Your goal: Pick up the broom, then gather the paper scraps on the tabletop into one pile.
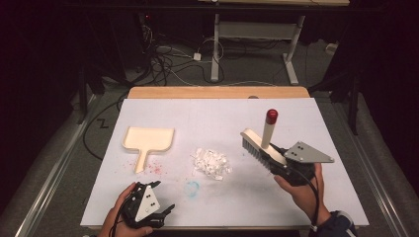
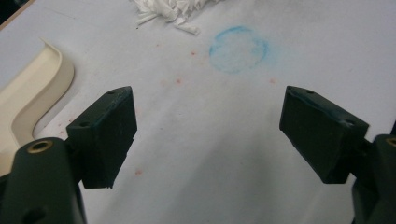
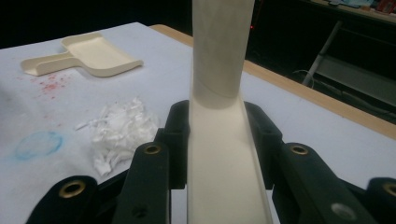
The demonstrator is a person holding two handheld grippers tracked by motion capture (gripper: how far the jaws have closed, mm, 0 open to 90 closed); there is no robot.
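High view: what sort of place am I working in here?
Probably a lab or recording room, not a home: a white-covered table in a dark room, loose cables across the floor, and a height-adjustable desk frame behind.

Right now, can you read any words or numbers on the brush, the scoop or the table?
None: no words, numbers or labels can be read anywhere.
The brush, the dustpan and the white table cover carry no print.
The blue ring and red specks on the cover are stains, not writing.

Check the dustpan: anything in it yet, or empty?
Empty. The cream dustpan lies flat on the table with a bare tray, and the white paper scraps sit in a pile apart from it, to its right.
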